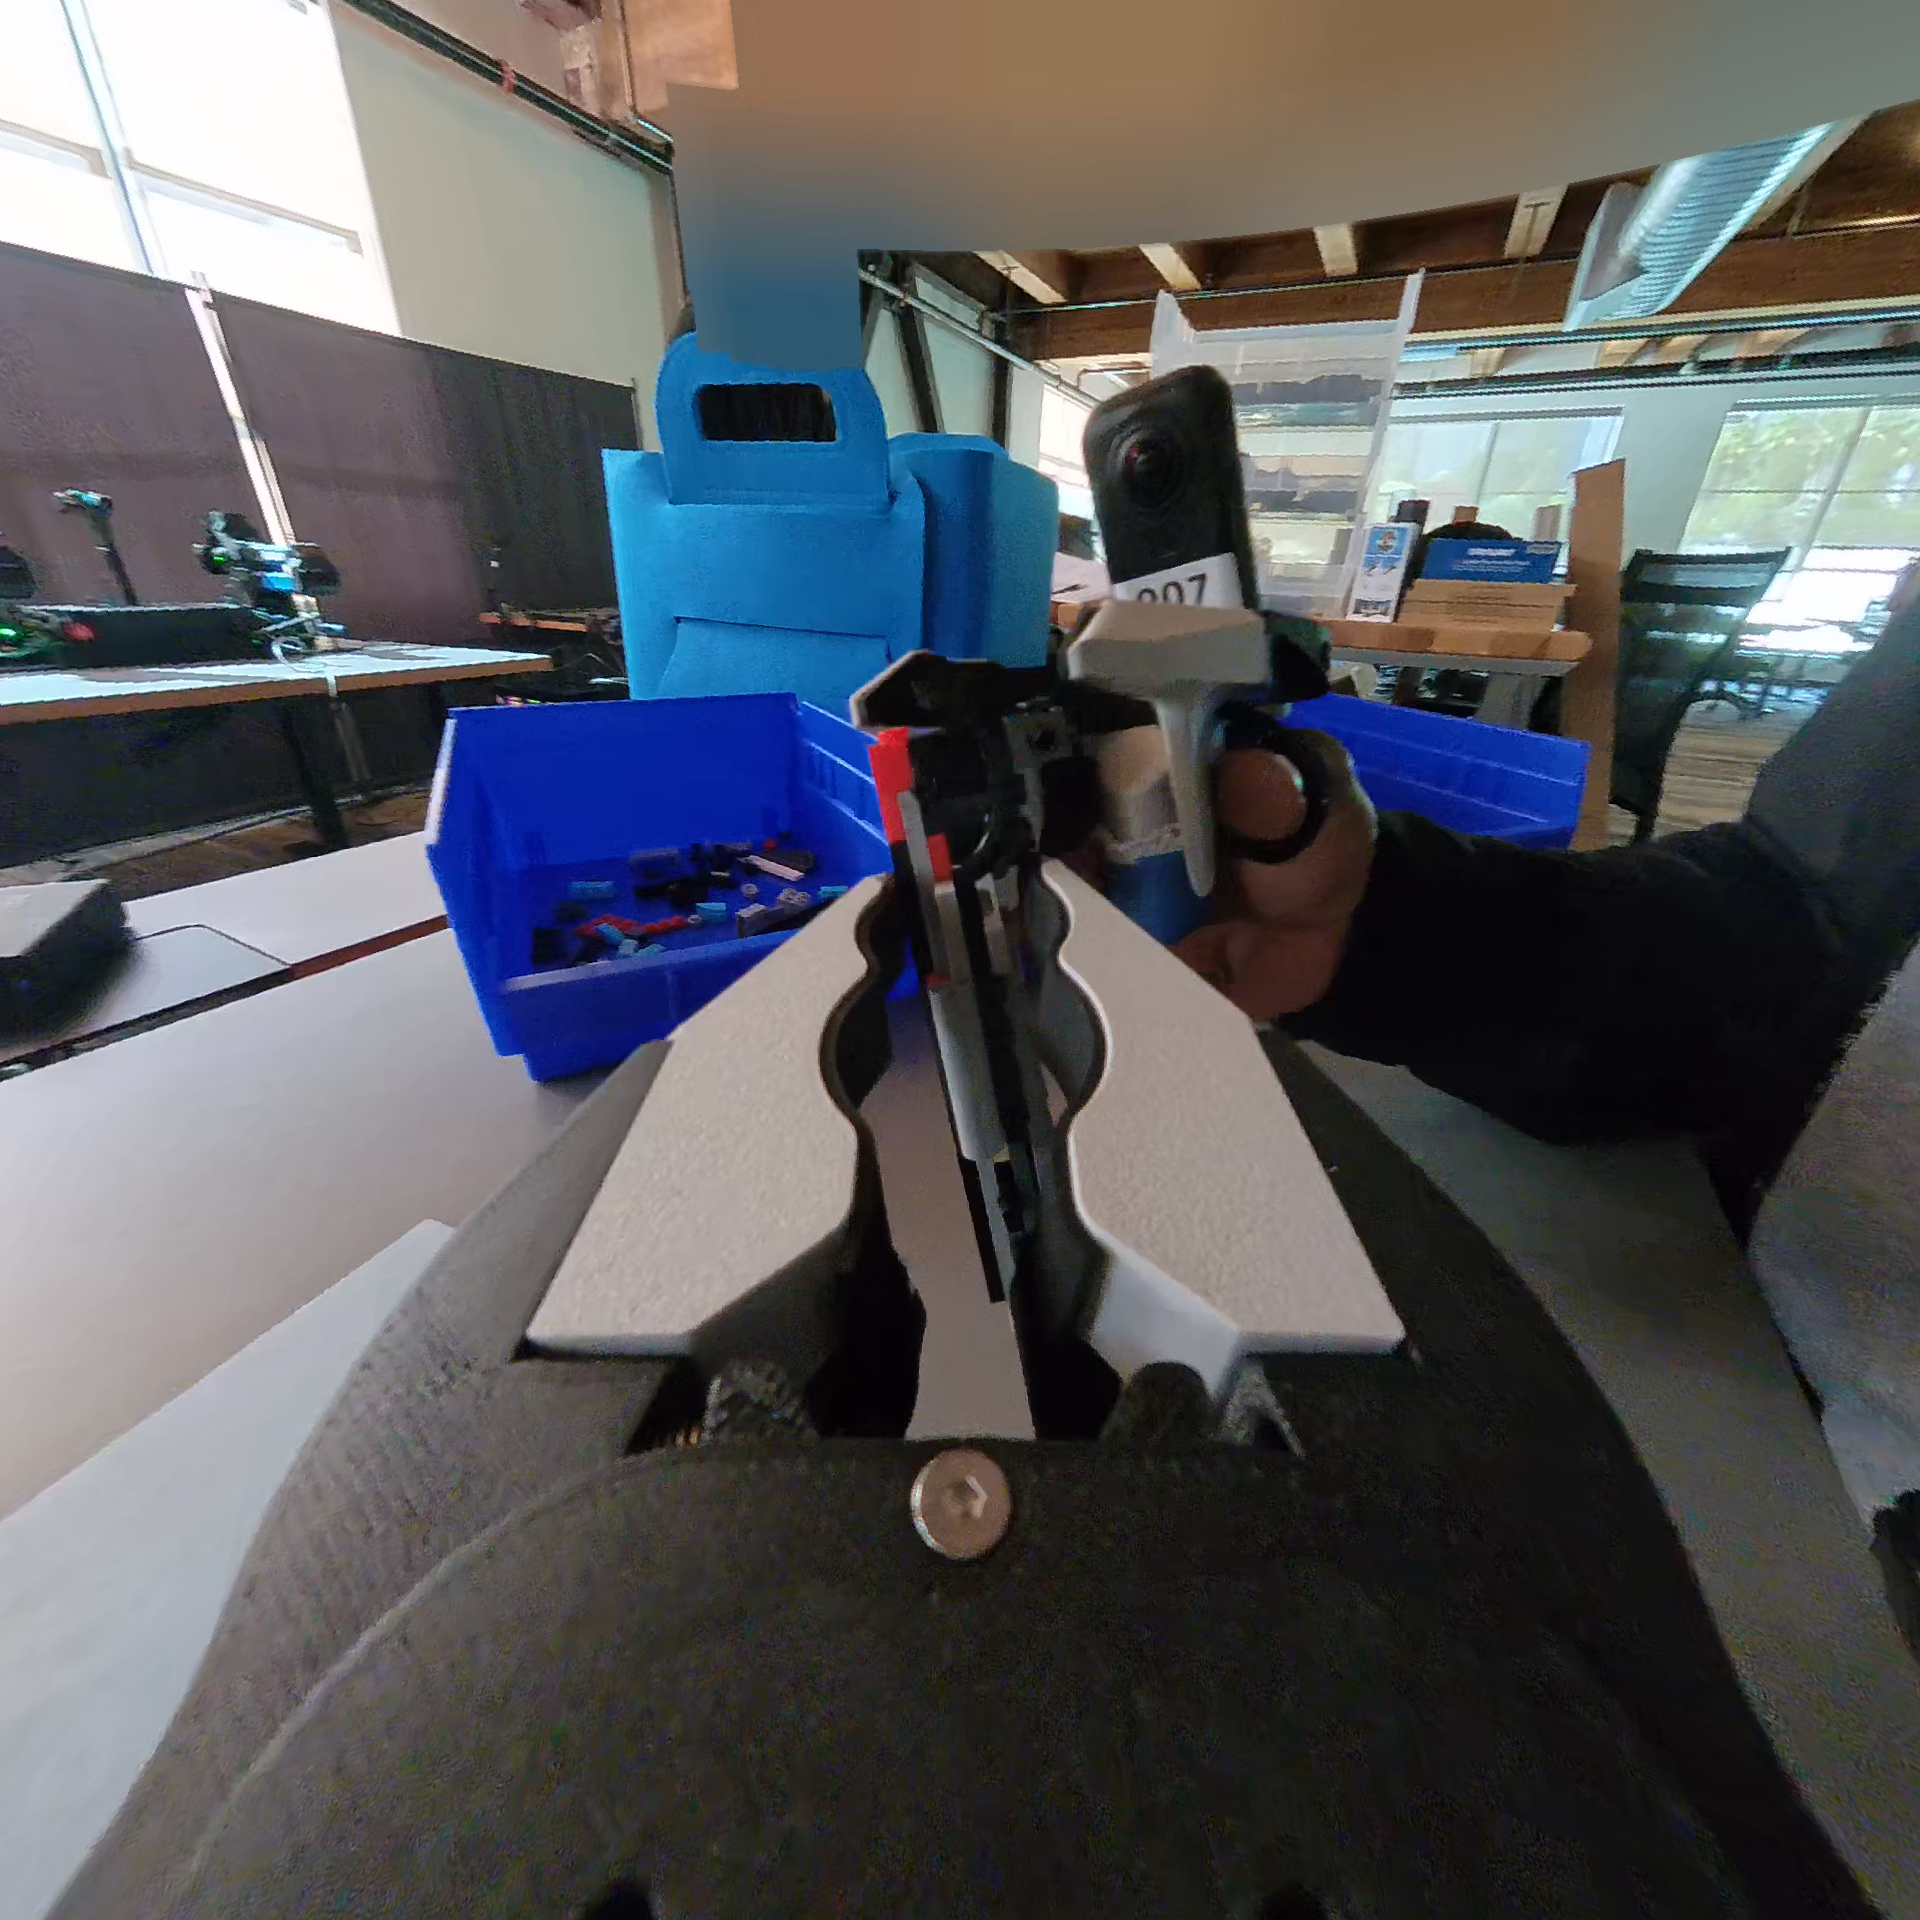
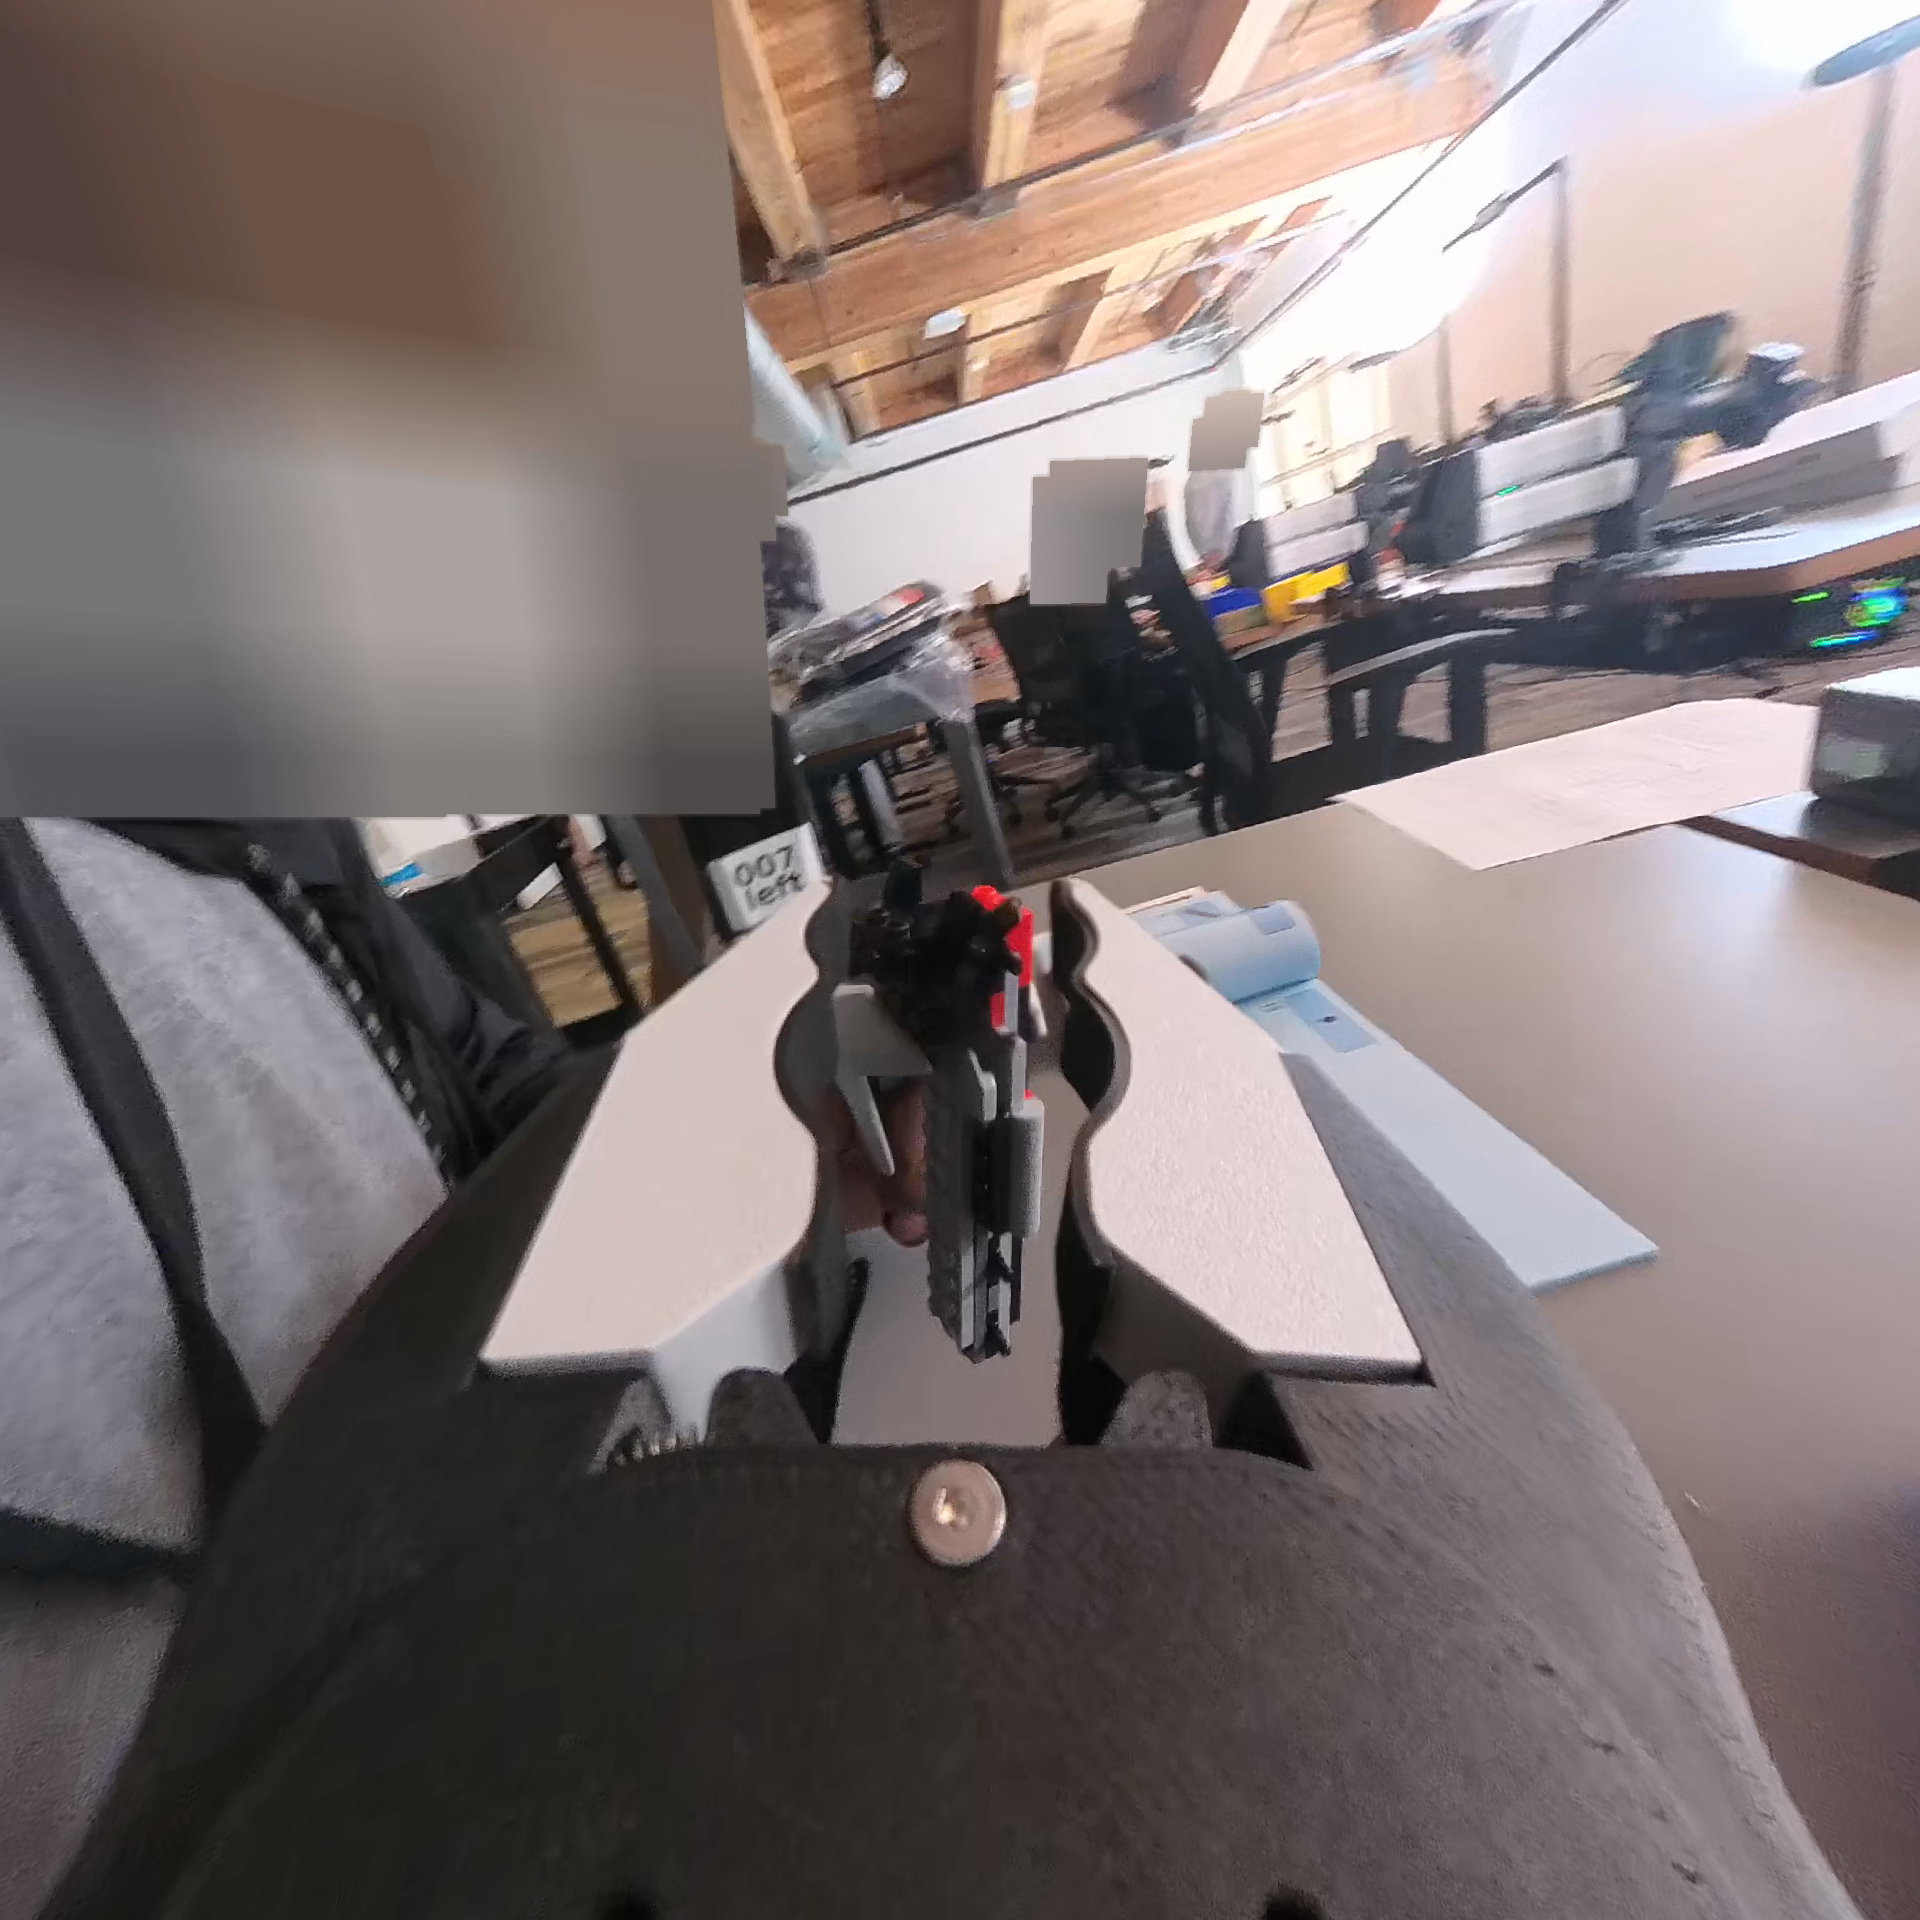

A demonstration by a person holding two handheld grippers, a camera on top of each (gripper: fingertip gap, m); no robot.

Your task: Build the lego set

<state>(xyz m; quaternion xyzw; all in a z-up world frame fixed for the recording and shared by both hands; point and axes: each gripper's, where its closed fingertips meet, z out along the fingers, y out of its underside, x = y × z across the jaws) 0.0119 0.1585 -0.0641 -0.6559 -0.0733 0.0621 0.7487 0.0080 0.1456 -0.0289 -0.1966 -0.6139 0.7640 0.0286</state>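
Partly built lego model (image 1: 971, 997) held up in the air between both grippers, above the table (image 1: 208, 1122).

Left gripper (image 1: 966, 935) and right gripper (image 2: 935, 997) face each other, model lying lengthwise between each pair of fingers; gaps narrow, but whether either actually pinches it I cannot tell, and a hand (image 1: 1283, 862) on the far gripper handle shows behind. Model is thin, grey-black plates with red pieces (image 1: 902, 774) at the far end: likely light, stiff along its length, but snap joints fragile, small red bits may pop off. Best hold looks like the flat long sides mid-body, not the knobbly black end (image 2: 925, 961). Loose spare parts sit in the blue bin (image 1: 582, 769) behind; instruction booklet (image 2: 1278, 966) on table.
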